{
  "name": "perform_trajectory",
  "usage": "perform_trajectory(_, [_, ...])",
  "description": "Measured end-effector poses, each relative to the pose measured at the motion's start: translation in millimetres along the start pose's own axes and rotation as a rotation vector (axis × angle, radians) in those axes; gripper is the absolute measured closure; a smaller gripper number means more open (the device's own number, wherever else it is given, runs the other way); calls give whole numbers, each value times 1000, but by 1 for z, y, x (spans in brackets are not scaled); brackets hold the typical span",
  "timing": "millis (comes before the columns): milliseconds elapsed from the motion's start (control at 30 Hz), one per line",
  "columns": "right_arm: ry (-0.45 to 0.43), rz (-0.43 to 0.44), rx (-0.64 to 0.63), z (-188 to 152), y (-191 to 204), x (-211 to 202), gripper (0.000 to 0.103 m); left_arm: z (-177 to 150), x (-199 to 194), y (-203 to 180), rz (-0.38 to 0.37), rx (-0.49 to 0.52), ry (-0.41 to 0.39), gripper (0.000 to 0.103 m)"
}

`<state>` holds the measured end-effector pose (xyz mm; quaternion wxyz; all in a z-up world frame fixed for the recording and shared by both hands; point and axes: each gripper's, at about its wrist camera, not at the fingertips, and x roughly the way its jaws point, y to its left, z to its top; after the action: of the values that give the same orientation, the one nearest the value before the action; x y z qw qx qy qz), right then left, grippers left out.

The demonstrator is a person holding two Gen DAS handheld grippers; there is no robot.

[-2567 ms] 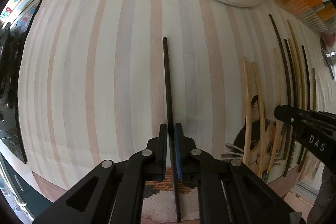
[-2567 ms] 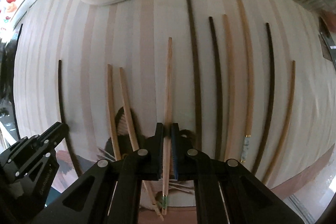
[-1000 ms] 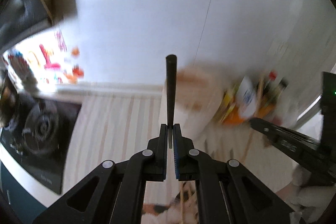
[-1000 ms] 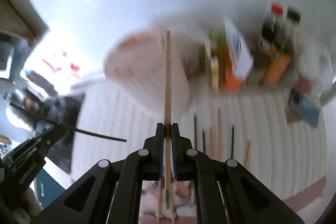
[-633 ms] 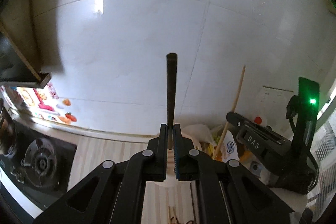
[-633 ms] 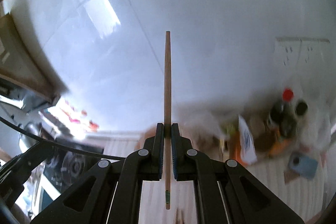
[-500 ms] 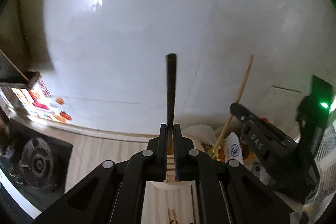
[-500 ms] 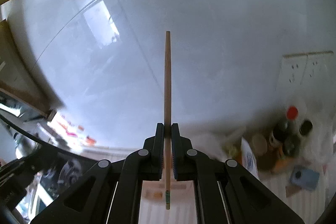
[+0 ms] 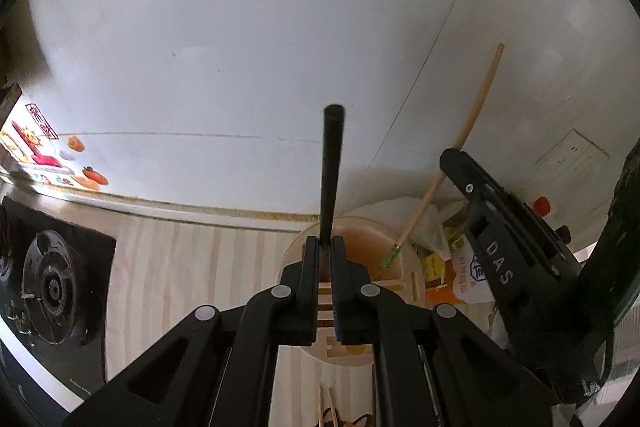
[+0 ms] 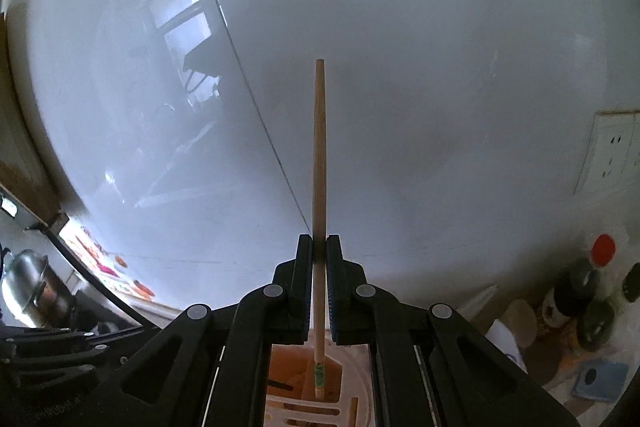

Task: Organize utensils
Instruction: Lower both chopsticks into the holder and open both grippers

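L gripper clamped on black stick, stick upright, top end poking well above jaws twd wall. Holder right below/ahead of the tips, opening under the jaws; lower end of stick hidden behind fingers, so can't tell if inside yet. R gripper just to the right, over same holder.

R gripper clamped on wood stick, also upright, green-banded tip hanging below jaws, over the orange compartment. Dark stick end already lying in that compartment, left of the tip.

Risks, as judgement:
- Two grippers crowding one small opening: bump likely if both lowered together, could knock a stick askew in the pads.
- Thin round sticks, narrow pinch: any side knock vs rim or divider may pivot stick, then drop outside holder.
- Release too high: stick bounces, tips out, or lands across divider.
- Black stick's lower end unseen: could catch rim on way down.
- Light holder may tip if rim pushed.
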<state>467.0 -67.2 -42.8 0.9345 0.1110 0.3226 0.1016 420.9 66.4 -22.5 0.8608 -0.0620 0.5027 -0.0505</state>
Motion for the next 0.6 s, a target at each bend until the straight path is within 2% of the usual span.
perform_trajectory(200, [113,44,-30,-13,3,16,95,-4,-14,3,27,-25,-28,94])
perform_trajectory(233, [135,58,-27,-14,2,16,95,-5,-18,4,41,-33,-35,86])
perform_trajectory(267, [148,61,-26,-14,1,14,94,-5,-19,6,48,-39,-42,65])
perform_trajectory(300, [152,57,-23,-15,-1,11,90,-6,-23,7,58,-49,-51,52])
perform_trajectory(333, [156,59,-15,-16,-3,7,79,-8,-26,11,70,-58,-68,32])
perform_trajectory(367, [157,62,-9,-16,-5,3,69,-11,-32,11,80,-62,-97,28])
perform_trajectory(433, [151,42,6,-18,-10,-10,67,-19,-39,14,110,-56,-135,28])
perform_trajectory(467, [150,33,12,-19,-14,-18,66,-21,-45,7,118,-53,-139,24])
perform_trajectory(500, [150,24,19,-21,-18,-24,64,-25,-45,8,125,-52,-143,20])
perform_trajectory(567, [147,-8,35,-28,-23,-38,58,-34,-47,10,139,-53,-153,0])
perform_trajectory(600, [145,-21,42,-30,-25,-44,58,-39,-48,10,147,-51,-157,0])
